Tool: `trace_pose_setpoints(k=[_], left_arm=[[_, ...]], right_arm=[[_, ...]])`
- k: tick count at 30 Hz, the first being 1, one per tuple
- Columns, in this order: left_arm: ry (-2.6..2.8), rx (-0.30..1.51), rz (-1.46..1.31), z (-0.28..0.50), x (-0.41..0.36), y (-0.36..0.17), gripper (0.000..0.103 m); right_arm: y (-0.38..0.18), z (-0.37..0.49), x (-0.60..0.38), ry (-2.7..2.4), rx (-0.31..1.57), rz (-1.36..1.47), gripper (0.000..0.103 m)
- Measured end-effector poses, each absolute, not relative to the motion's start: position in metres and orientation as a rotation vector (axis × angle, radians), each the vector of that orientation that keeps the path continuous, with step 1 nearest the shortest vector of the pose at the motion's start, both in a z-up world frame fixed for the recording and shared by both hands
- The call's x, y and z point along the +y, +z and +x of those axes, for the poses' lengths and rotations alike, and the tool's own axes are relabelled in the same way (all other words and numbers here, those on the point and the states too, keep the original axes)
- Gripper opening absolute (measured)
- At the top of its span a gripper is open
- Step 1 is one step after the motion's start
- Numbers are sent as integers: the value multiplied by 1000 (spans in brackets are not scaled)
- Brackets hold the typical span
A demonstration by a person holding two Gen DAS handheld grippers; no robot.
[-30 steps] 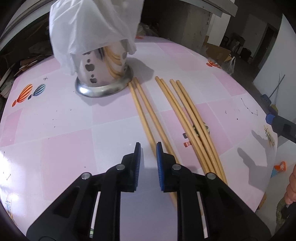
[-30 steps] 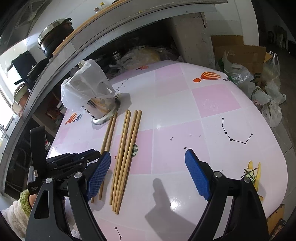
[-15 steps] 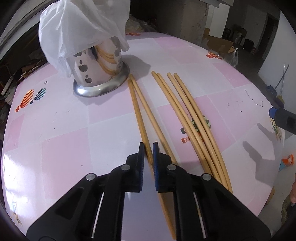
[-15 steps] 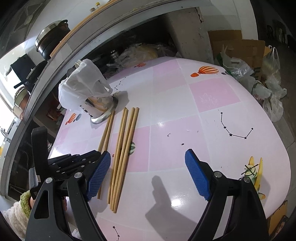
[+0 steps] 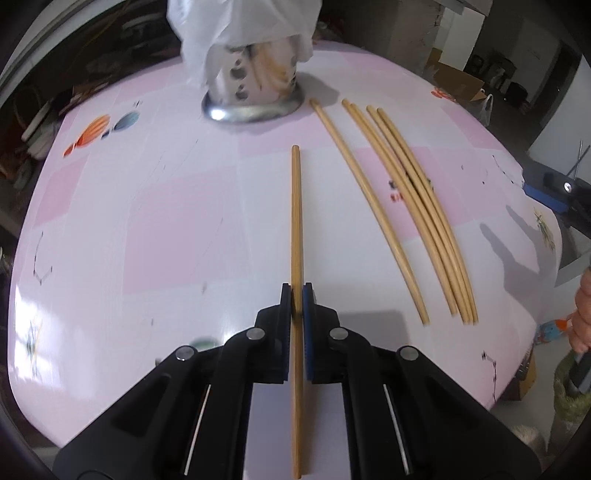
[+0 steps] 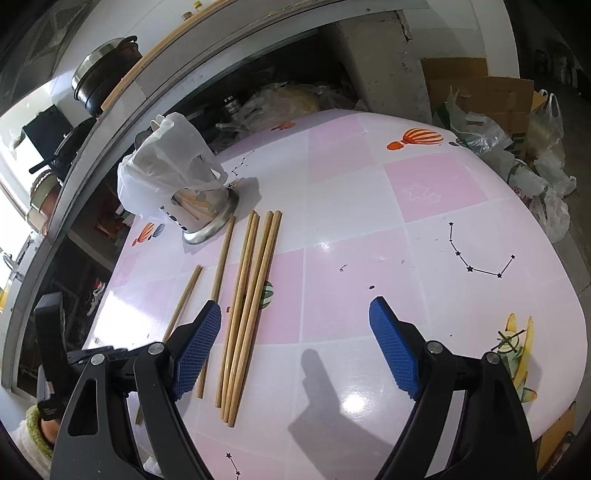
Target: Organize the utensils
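My left gripper point(image 5: 295, 299) is shut on one long wooden chopstick point(image 5: 296, 221), which runs straight ahead between the pads and lies apart from the others. That chopstick point(image 6: 184, 295) shows at the left in the right wrist view. To its right on the pink table point(image 5: 147, 221) lie a single chopstick point(image 5: 365, 192) and a bundle of several chopsticks point(image 5: 417, 206). At the far end stands a perforated metal utensil holder point(image 5: 255, 92) with a white plastic bag point(image 5: 240, 29) draped over it. My right gripper point(image 6: 295, 310) is open above the table, nothing between its fingers.
The table's rounded edge point(image 6: 576, 332) drops off at the right. Cardboard boxes point(image 6: 491, 96) and plastic bags point(image 6: 550, 206) lie on the floor beyond it. A counter with pots point(image 6: 103, 81) runs behind the holder. A person's hand point(image 5: 583, 310) shows at the right edge.
The left gripper's jaws closed onto the leftmost chopstick and drew it left, away from its neighbour and back from the holder. The right gripper kept still and open.
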State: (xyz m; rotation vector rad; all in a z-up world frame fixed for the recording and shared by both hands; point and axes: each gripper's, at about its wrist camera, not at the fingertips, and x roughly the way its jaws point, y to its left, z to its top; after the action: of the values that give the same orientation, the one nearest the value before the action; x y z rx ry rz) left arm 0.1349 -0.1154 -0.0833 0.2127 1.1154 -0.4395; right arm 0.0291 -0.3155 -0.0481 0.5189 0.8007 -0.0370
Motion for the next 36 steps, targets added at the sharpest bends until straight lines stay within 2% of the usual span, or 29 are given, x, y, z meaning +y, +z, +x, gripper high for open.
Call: trace_pose_setpoints(k=[12, 16, 22, 36], left_arm=[[-490, 1142, 131, 155, -111, -75, 7], [-488, 1117, 168, 175, -124, -70, 16], [-526, 1100, 214, 193, -148, -68, 20], [-553, 1101, 279, 191, -174, -81, 21]], right_arm=[[-49, 32, -312, -31, 814, 508, 81], [-49, 33, -312, -34, 819, 511, 81], [-50, 35, -314, -38, 823, 510, 81], [-53, 38, -316, -38, 828, 520, 81]])
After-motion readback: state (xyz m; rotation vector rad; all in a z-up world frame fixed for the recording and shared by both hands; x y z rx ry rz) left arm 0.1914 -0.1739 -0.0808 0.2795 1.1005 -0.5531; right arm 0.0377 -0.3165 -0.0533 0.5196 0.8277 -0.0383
